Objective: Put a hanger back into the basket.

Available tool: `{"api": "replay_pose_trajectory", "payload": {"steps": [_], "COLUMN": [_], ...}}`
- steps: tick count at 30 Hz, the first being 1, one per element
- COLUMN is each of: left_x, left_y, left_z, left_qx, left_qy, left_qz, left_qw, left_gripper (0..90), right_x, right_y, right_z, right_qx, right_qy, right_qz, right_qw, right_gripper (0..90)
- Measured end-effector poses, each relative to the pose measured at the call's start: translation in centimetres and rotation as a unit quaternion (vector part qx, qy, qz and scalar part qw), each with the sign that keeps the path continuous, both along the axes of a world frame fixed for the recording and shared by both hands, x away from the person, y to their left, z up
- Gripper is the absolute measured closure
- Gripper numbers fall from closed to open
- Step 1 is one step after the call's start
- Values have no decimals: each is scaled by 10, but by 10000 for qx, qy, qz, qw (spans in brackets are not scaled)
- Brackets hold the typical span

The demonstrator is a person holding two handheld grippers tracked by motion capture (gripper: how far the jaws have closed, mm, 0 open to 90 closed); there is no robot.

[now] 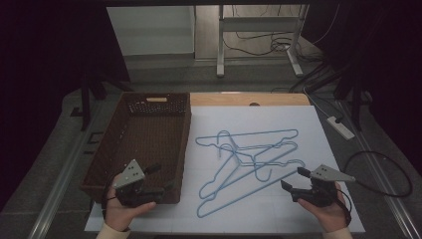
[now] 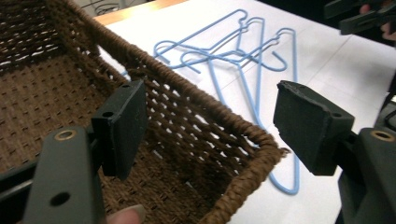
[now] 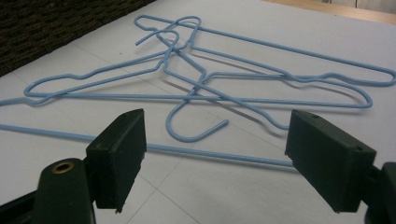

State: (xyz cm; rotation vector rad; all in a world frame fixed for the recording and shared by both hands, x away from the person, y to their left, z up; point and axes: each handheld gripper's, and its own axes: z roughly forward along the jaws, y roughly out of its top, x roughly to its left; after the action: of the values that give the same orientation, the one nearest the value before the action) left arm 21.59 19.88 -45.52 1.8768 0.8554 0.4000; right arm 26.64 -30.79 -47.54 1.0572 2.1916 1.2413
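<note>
In the high view the left gripper [image 1: 149,180] sits at the lower left of the frame, held in the person's left hand [image 1: 123,208], over the near right corner of the woven basket [image 1: 107,169]. Its jaws stand wide apart with nothing between them. The left gripper view shows the same: two black pads spread wide, the basket's braided brown rim [image 2: 196,105] running diagonally between and below them, not touched by either pad.

The right gripper [image 1: 293,180] is at the lower right of the high view, in the person's right hand [image 1: 329,211], above the white table sheet [image 1: 298,219]. Its jaws are also fully apart and hold nothing. In the right gripper view [image 3: 215,163] the pads frame a long straight wire at the bottom of the pile, which lies on the sheet beyond the pads, apart from them.

The blue wire hangers [image 1: 249,159] lie in an overlapping heap at the centre of the high view, on the white sheet, just right of the basket and between the two grippers. Their hooks and shoulders cross one another. In the right gripper view one open hook [image 3: 196,130] curls at the middle of the frame. The basket is dark brown and rectangular, with a handle slot in its far wall.
</note>
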Motion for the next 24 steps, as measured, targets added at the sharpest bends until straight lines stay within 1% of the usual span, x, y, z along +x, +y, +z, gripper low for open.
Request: {"api": "replay_pose_trajectory", "payload": {"steps": [4,6,13,17,18,20,22,24], "left_x": [-2,-1,-1,2,3,3,3,3], "left_y": [-3,-5,-6,-6,-6,-6,-8,-9], "left_z": [1,2,2,3,4,4,4,4], "left_qx": [9,81,93,102,110,125,118,184], "left_qy": [-14,-22,-8,-1,-8,-19,-7,-21], "left_qz": [-45,-39,-53,-44,-55,-46,-63,-88], "left_qw": [10000,10000,9999,9999,9999,9999,9999,9998], "left_gripper": [273,273,274,274,273,274,274,274], "right_x": [-2,-4,-4,-1,1,2,5,7], "right_y": [2,4,8,11,12,13,16,20], "right_z": [-1,-1,0,2,4,5,10,15], "right_qx": [-41,-49,-102,-118,-80,-86,-37,-22], "right_qy": [35,54,89,130,164,150,174,204], "right_qz": [-9,-40,-32,7,38,45,59,62], "right_qw": [10000,10000,9999,9998,9998,9998,9998,9998], "right_gripper": [213,217,222,221,223,227,227,227]}}
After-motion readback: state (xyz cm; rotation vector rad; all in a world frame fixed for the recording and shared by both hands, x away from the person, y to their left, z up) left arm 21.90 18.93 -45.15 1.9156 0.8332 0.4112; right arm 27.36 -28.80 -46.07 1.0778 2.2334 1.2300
